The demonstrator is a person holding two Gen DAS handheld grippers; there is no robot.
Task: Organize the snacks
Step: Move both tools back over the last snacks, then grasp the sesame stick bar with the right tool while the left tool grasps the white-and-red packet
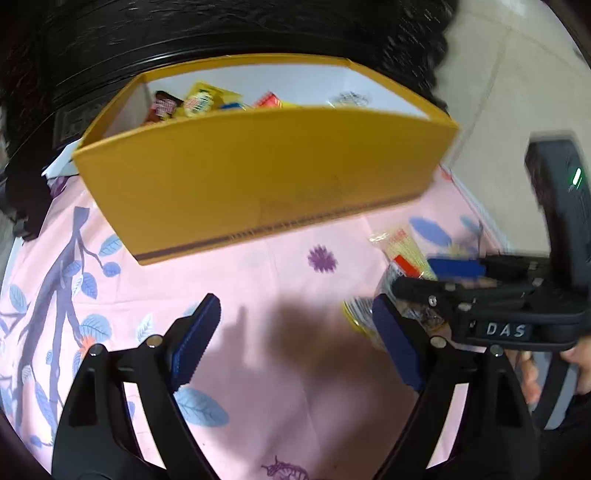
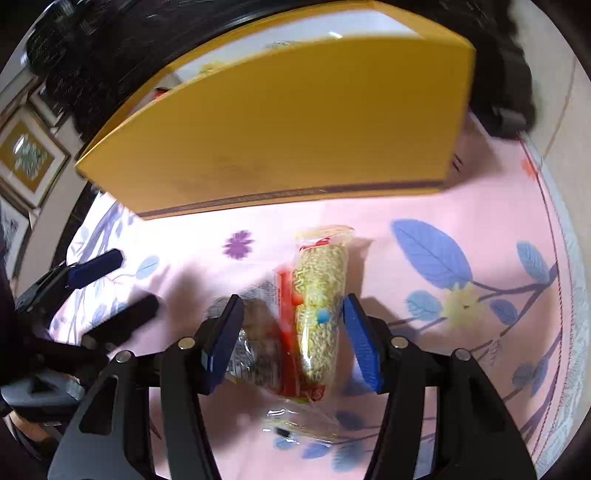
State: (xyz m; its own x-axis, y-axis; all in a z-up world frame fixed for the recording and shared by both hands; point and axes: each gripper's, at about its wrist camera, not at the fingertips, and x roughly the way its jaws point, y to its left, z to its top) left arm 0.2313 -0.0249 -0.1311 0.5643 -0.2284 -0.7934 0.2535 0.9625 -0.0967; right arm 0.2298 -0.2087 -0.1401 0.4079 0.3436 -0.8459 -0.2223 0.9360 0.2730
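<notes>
A yellow cardboard box (image 1: pixel 258 173) (image 2: pixel 295 122) stands at the back of the pink flowered cloth, with several snack packets (image 1: pixel 199 101) inside. In front of it lies a clear noodle packet (image 2: pixel 319 314) (image 1: pixel 402 247) with red trim, partly over a second clear packet (image 2: pixel 251 354) with brownish contents. My right gripper (image 2: pixel 291 338) (image 1: pixel 413 277) straddles the noodle packet; its blue pads (image 2: pixel 364 347) stand apart from the wrapper. My left gripper (image 1: pixel 295 339) (image 2: pixel 129 282) hangs open over bare cloth, to the left of the packets, with nothing between its fingers.
The pink cloth (image 1: pixel 258 369) (image 2: pixel 461 206) covers the table; its edge runs along the right side. Dark furniture (image 1: pixel 221 26) rises behind the box. A hand (image 1: pixel 532 369) holds the right gripper's handle. Framed pictures (image 2: pixel 26 158) hang at the far left.
</notes>
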